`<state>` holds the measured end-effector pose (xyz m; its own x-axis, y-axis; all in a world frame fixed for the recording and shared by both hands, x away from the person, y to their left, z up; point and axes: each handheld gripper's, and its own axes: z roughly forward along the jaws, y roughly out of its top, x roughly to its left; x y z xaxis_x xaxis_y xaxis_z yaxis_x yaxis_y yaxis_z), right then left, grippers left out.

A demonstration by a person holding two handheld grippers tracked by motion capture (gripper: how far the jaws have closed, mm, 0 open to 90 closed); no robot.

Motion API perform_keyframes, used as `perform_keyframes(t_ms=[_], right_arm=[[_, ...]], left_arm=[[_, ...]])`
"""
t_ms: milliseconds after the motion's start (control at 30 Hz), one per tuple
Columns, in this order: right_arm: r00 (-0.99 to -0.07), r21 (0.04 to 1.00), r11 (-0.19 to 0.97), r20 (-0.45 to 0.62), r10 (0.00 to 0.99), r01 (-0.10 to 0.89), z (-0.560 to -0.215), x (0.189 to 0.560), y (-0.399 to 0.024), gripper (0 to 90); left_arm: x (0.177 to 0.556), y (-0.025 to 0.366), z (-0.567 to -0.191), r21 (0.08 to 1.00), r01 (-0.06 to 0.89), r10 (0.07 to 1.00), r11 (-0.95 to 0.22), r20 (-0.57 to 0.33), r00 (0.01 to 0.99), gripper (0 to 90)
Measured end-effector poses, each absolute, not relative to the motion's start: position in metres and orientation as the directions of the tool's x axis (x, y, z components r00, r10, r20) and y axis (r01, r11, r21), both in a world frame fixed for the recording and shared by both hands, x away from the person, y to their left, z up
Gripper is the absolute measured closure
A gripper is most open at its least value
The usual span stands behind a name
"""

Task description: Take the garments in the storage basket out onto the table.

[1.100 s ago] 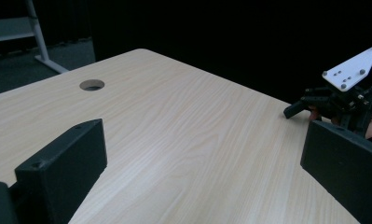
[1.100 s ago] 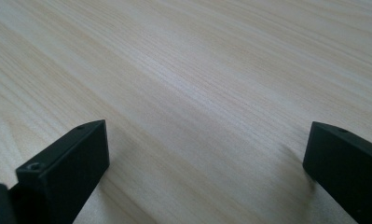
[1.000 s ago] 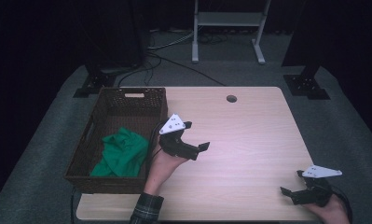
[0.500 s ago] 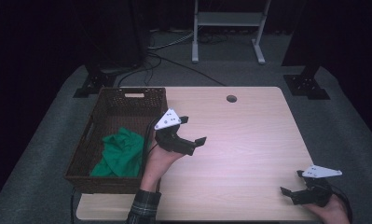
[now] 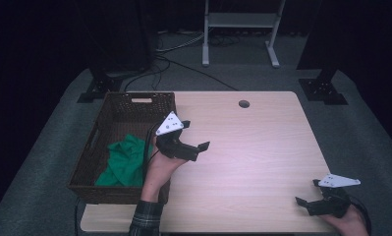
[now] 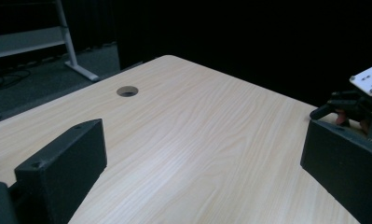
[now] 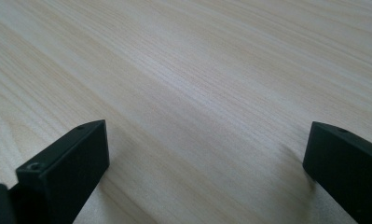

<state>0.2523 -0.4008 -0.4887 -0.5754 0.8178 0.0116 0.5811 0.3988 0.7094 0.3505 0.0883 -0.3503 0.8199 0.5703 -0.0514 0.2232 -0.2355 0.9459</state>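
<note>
Green cloth (image 5: 127,164) bunched up inside brown basket (image 5: 116,114), at the near end, on left side of table (image 5: 262,147). Left gripper (image 5: 196,147) up above the table just beside the basket's right wall, apart from the cloth, jaws wide open, holding nothing. In left gripper view, bare wood between the jaws, a round hole (image 6: 127,91) farther off. Right gripper (image 5: 314,196) low at the near right corner of the table, well apart from the basket, jaws wide open too, nothing but wood between them.
</note>
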Motion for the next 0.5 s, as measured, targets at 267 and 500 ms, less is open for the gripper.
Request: perform_keyframes(t_ms=[267,500], right_arm=[[-0.576,0.709,0.4,0.011,0.817,0.581,-0.489,0.252,-0.401,0.0],[-0.576,0.709,0.4,0.011,0.817,0.581,-0.489,0.252,-0.401,0.0]], left_arm=[[0.351,0.094,-0.351,0.947,0.224,0.589,-0.231,-0.048,0.807,0.0],[0.352,0.101,-0.351,0.949,0.225,0.6,-0.223,-0.049,0.798,0.0]])
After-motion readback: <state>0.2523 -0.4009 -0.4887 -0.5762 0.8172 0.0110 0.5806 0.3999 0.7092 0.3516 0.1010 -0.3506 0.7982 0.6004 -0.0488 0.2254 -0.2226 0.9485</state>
